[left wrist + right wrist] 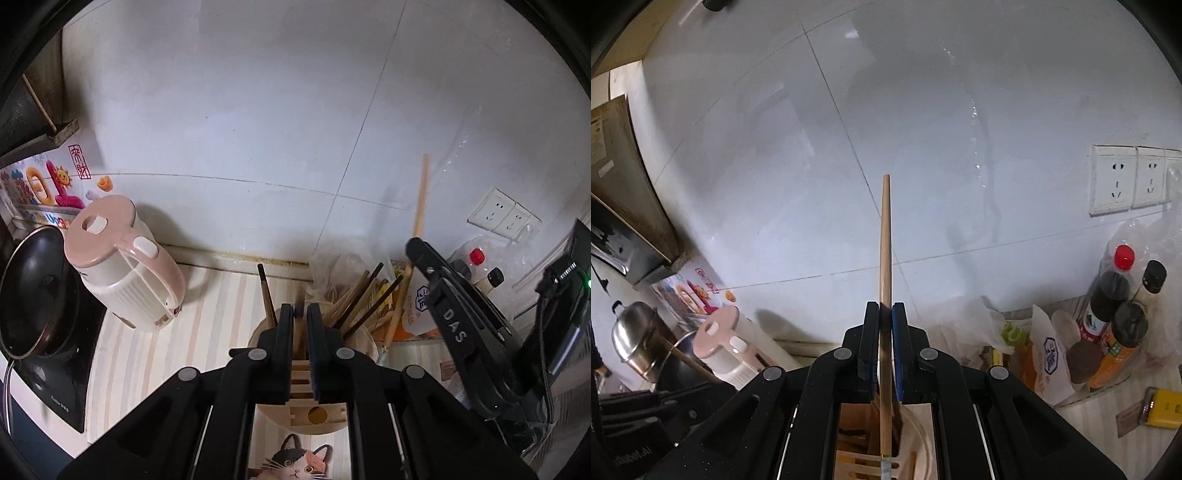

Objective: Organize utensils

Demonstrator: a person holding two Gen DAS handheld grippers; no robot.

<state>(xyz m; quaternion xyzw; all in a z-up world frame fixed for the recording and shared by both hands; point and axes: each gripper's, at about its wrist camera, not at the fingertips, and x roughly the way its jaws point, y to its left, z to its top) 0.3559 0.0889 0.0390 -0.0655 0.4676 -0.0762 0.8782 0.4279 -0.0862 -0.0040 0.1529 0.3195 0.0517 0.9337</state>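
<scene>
At the lower centre of the right wrist view, I found the right gripper (885,314) clenched on a long pale wooden chopstick (885,236). That chopstick ran almost upright through the frame, its upper end against the white tiled wall (923,129) and its lower end reaching down between the fingers into the cream utensil holder (916,454) at the bottom edge. In the left wrist view the same chopstick (421,199) rose beyond the right gripper (413,245), at the right of the frame.

Lower centre of the left wrist view, the left gripper (300,314) stood clenched directly over the utensil holder (364,341). A dark stick showed between its pads, but I could not tell whether it was gripped. Several chopsticks (360,299) fanned out of the holder toward the upper right, and one dark-tipped chopstick (266,291) stood at its left side.

On the striped worktop (207,317), left of the holder and apart from it, I noted a pink-lidded kettle (122,258). A dark frying pan (33,291) sat at the far left edge. Sauce bottles (1115,306) stood grouped at the right of the right wrist view, below the wall sockets (1126,179).
</scene>
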